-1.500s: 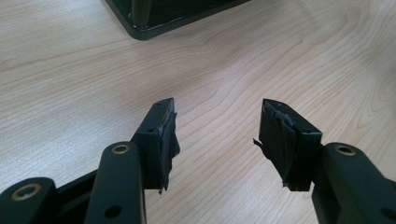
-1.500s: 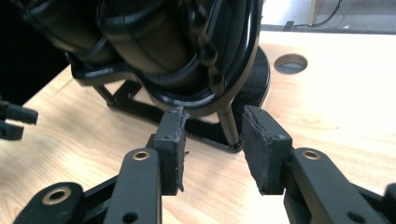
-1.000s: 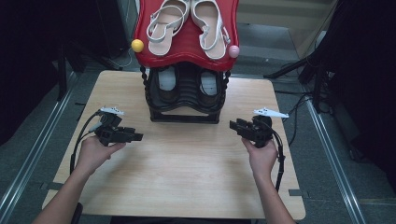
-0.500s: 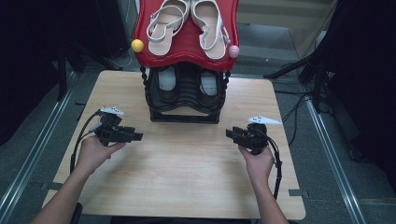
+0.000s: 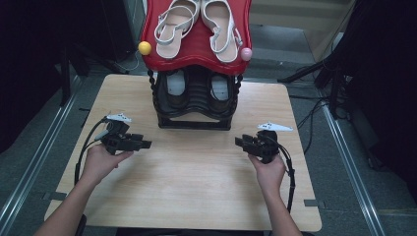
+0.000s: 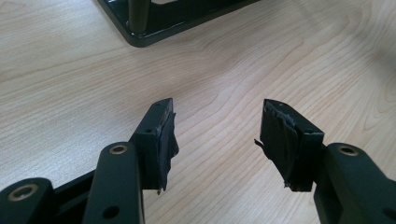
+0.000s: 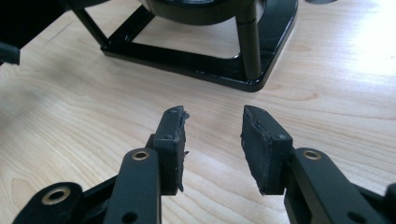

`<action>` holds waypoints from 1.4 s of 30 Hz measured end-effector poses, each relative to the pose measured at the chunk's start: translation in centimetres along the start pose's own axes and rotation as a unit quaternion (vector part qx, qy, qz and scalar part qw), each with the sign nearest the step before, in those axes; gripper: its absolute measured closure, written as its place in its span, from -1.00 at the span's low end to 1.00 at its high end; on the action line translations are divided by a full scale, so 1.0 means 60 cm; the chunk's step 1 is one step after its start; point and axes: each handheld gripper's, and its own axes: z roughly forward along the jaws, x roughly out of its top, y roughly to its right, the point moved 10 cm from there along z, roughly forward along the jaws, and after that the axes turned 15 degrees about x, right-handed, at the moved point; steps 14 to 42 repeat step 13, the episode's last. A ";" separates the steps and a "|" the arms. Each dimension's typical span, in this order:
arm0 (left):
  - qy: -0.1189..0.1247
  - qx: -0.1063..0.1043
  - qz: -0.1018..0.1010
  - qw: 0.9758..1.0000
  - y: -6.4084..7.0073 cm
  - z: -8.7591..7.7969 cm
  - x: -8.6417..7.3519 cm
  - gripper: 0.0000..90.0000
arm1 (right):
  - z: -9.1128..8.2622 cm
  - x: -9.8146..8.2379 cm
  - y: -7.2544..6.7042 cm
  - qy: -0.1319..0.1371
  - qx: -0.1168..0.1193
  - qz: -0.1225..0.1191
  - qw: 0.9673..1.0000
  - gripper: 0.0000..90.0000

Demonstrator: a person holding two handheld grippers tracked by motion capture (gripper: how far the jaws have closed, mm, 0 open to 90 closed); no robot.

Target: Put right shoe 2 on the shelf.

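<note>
While a wooden table (image 5: 187, 191) is seen from above, a black shoe rack (image 5: 195, 101) with a red top shelf stands at twelve o'clock. Since earlier, the right gripper (image 5: 242, 142) has been drawn toward six o'clock, suggesting an approach not begun. The left gripper (image 5: 145, 144) is unchanged. Both are spread, empty.

Empty right gripper (image 7: 212, 128) near rack base (image 7: 205, 63)

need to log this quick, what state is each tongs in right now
left tongs: open, nothing between the jaws, bare table under them.
right tongs: open, nothing held, pointing toward the black shoe rack.
</note>
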 end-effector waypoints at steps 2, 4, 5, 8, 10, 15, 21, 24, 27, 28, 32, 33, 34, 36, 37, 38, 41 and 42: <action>-0.001 -0.001 0.000 1.000 0.001 0.003 -0.001 0.00 | -0.001 0.001 0.000 0.002 -0.002 0.003 1.000 0.36; 0.000 -0.001 0.001 1.000 0.002 0.006 -0.002 -0.01 | 0.002 0.000 -0.001 0.000 -0.001 0.002 1.000 0.36; -0.001 -0.003 0.002 1.000 0.002 0.006 -0.002 -0.01 | 0.002 0.000 -0.001 0.000 -0.001 0.002 1.000 0.36; -0.001 -0.009 0.000 1.000 0.006 0.010 -0.003 -0.04 | 0.002 0.002 -0.001 0.002 0.000 -0.001 1.000 0.36; 0.000 -0.009 0.001 1.000 0.007 0.012 -0.003 -0.08 | 0.001 0.003 -0.001 0.003 0.000 0.000 1.000 0.36; 0.005 -0.008 0.005 1.000 0.010 0.015 -0.002 -0.13 | -0.001 0.004 -0.001 0.004 0.000 -0.003 1.000 0.33; 0.005 -0.008 0.005 1.000 0.010 0.015 -0.002 -0.13 | -0.001 0.004 -0.001 0.004 0.000 -0.003 1.000 0.33; 0.005 -0.008 0.005 1.000 0.010 0.015 -0.002 -0.13 | -0.001 0.004 -0.001 0.004 0.000 -0.003 1.000 0.33; 0.005 -0.008 0.005 1.000 0.010 0.015 -0.002 -0.13 | -0.001 0.004 -0.001 0.004 0.000 -0.003 1.000 0.33; 0.005 -0.008 0.005 1.000 0.010 0.015 -0.002 -0.13 | -0.001 0.004 -0.001 0.004 0.000 -0.003 1.000 0.33; 0.005 -0.008 0.005 1.000 0.010 0.015 -0.002 -0.13 | -0.001 0.004 -0.001 0.004 0.000 -0.003 1.000 0.33; 0.005 -0.008 0.005 1.000 0.010 0.015 -0.002 -0.13 | -0.001 0.004 -0.001 0.004 0.000 -0.003 1.000 0.33; 0.005 -0.008 0.005 1.000 0.010 0.015 -0.002 -0.13 | -0.001 0.004 -0.001 0.004 0.000 -0.003 1.000 0.33; 0.005 -0.008 0.005 1.000 0.010 0.015 -0.002 -0.13 | -0.001 0.004 -0.001 0.004 0.000 -0.003 1.000 0.33; 0.005 -0.008 0.005 1.000 0.010 0.015 -0.002 -0.13 | -0.001 0.004 -0.001 0.004 0.000 -0.003 1.000 0.33; 0.005 -0.008 0.005 1.000 0.010 0.015 -0.002 -0.13 | -0.001 0.004 -0.001 0.004 0.000 -0.003 1.000 0.33; 0.005 -0.008 0.005 1.000 0.010 0.015 -0.002 -0.13 | -0.001 0.004 -0.001 0.004 0.000 -0.003 1.000 0.33; 0.005 -0.008 0.005 1.000 0.010 0.015 -0.002 -0.13 | -0.001 0.004 -0.001 0.004 0.000 -0.003 1.000 0.33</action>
